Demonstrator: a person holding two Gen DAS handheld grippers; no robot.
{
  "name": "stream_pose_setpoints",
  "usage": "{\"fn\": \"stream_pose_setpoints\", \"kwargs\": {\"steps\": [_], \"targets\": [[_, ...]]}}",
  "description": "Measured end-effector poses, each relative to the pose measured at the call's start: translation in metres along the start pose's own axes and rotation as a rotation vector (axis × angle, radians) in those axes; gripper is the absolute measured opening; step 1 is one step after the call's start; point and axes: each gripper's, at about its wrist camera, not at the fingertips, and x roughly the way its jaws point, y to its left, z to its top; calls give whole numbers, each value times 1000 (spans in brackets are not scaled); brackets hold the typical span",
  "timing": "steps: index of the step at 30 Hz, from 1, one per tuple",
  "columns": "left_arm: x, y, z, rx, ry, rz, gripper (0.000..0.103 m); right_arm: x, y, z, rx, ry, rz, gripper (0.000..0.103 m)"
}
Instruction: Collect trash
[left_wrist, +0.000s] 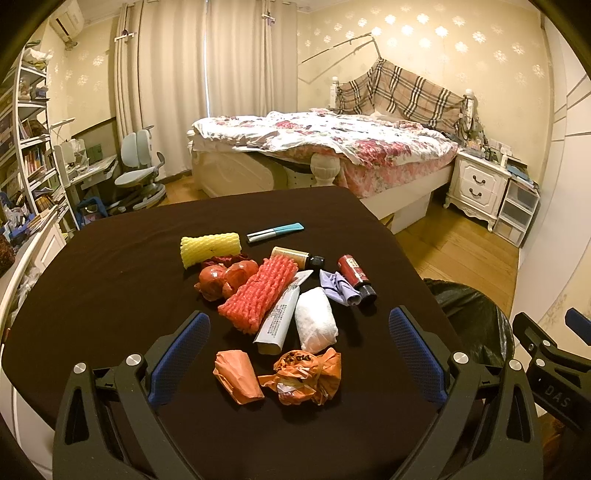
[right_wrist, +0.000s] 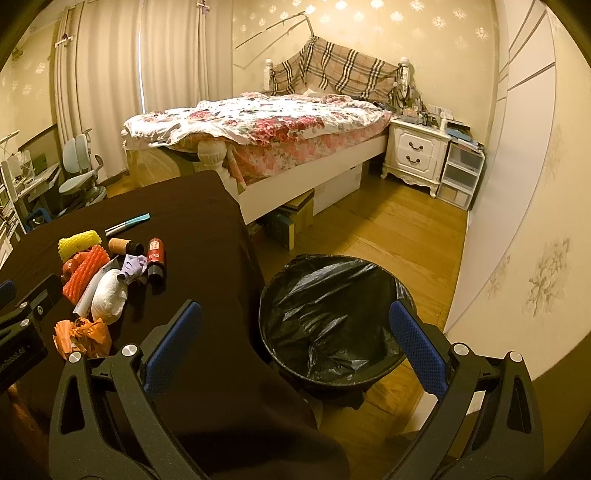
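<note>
A heap of trash lies on the dark-clothed table (left_wrist: 110, 280): crumpled orange bags (left_wrist: 303, 374), an orange paper piece (left_wrist: 238, 376), a white wad (left_wrist: 316, 319), a squeezed tube (left_wrist: 280, 317), red foam netting (left_wrist: 258, 293), yellow foam netting (left_wrist: 210, 247), a purple scrap (left_wrist: 338, 288) and two small bottles (left_wrist: 354, 275). My left gripper (left_wrist: 299, 350) is open, its blue pads on either side of the orange bags. My right gripper (right_wrist: 295, 347) hangs open and empty, straddling the table's edge and the black-lined bin (right_wrist: 332, 317) on the floor.
A teal-capped pen (left_wrist: 275, 232) lies at the far side of the heap. Beyond the table stand a bed (left_wrist: 332, 144), a white nightstand (left_wrist: 478, 186), a desk chair (left_wrist: 140, 171) and shelves (left_wrist: 29, 147). Wooden floor (right_wrist: 388, 229) surrounds the bin.
</note>
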Motion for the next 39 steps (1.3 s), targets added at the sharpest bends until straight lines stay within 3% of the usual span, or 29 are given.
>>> {"fn": "stream_pose_setpoints", "kwargs": {"steps": [22, 32, 37, 39], "targets": [[1, -2, 0, 1, 3, -1, 96, 2, -2, 0, 3, 6, -1, 99], [-2, 3, -7, 14, 26, 24, 90, -2, 1, -7, -21, 29, 43, 98], [-3, 27, -18, -16, 51, 59, 86, 9, 33, -10, -62, 54, 89, 83], [-4, 42, -25, -27, 60, 71, 84, 8, 43, -12, -83, 64, 112, 83]]}}
